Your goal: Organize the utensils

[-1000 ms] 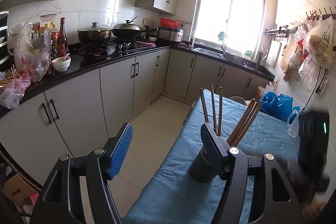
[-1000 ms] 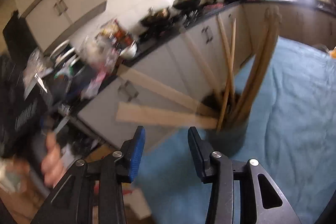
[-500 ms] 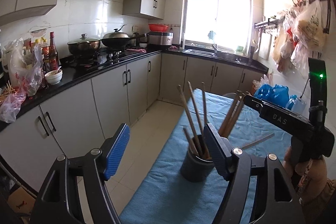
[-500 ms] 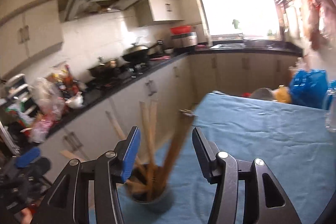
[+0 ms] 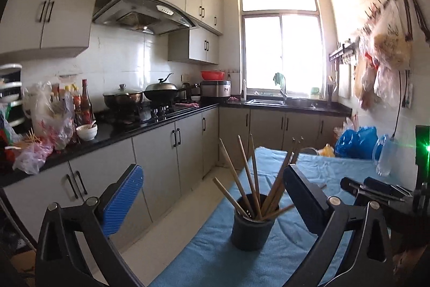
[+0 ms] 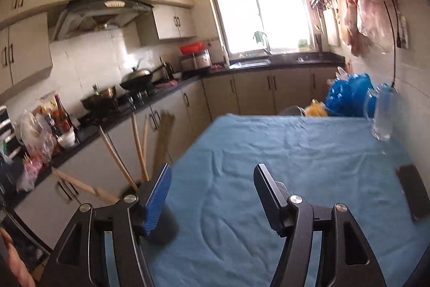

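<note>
The left gripper (image 5: 213,195) points slightly downward over the near end of the table (image 5: 336,168), its jaws spread wide, having just been opening, with nothing pressed between them — the dark cup (image 5: 251,223) only shows in the gap, farther along. The right gripper (image 6: 211,195) tilts down over the blue cloth (image 6: 282,152); its jaws have also just been opening and stand apart over bare cloth. In the left view the right gripper's black body juts in from the right edge, close to the cup. In the right view the cup sits partly hidden behind the left finger (image 6: 158,198). A clear water bottle (image 6: 383,114) stands near the wall, and a dark flat thing (image 6: 412,191) lies at the cloth's right edge. The cup stands upright near the table's left edge and holds a fan of wooden chopsticks (image 5: 250,174), leaning outward.
</note>
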A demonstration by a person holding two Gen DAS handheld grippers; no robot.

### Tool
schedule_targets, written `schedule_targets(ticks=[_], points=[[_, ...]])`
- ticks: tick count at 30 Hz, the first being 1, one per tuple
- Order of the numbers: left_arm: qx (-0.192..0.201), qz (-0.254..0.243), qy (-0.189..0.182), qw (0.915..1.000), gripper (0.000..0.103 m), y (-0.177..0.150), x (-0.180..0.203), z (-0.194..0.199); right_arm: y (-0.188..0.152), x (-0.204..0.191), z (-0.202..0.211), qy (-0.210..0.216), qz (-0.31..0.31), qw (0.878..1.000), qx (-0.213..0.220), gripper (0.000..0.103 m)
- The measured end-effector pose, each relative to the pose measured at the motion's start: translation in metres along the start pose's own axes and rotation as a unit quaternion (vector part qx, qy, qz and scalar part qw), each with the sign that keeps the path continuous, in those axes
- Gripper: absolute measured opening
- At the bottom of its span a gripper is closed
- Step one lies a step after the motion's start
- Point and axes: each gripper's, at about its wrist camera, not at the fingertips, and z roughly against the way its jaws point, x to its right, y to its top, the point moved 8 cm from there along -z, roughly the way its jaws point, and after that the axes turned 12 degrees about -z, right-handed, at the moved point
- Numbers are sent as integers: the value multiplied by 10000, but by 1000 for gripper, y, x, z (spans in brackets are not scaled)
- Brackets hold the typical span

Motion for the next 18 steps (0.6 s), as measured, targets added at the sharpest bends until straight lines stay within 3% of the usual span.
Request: schedule_targets(ticks=[6, 18], points=[[-412, -406, -243, 9980, 103, -23, 34, 1, -33, 26, 7, -187, -220, 9992, -289, 68], [-989, -439, -605, 9923, 103, -58, 59, -2, -56, 52, 31, -914, -149, 9957, -86, 71]])
